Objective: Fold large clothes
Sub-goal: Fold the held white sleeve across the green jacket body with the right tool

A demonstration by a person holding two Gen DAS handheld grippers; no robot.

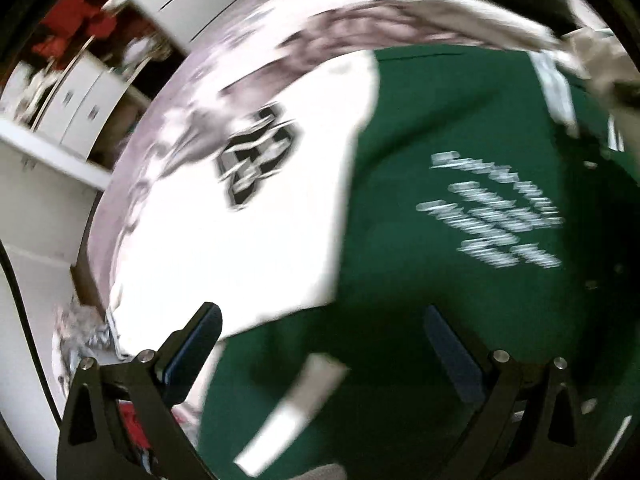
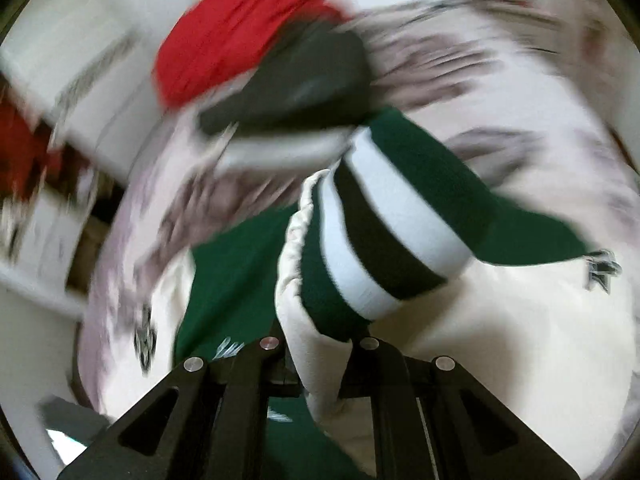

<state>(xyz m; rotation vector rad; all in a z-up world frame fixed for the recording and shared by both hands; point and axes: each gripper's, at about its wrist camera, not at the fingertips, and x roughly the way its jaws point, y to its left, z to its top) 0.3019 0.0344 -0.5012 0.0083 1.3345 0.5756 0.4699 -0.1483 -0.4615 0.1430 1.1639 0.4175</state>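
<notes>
A green and white jersey (image 1: 432, 168) with white lettering and a dark crest lies spread on a pale patterned bedspread (image 1: 224, 56). Both views are motion-blurred. My left gripper (image 1: 324, 336) is open and empty, hovering just above the jersey's green body. My right gripper (image 2: 320, 344) is shut on the jersey's sleeve (image 2: 384, 232), green with white stripes and a cream lining, and holds it lifted above the jersey body (image 2: 236, 264). The fingertips are hidden by the cloth.
A red garment (image 2: 240, 28) and a dark folded one (image 2: 296, 84) lie on the bed beyond the sleeve. White cabinets and drawers (image 1: 76, 100) stand to the left of the bed. Crumpled cloth (image 1: 80, 332) lies at the bed's left edge.
</notes>
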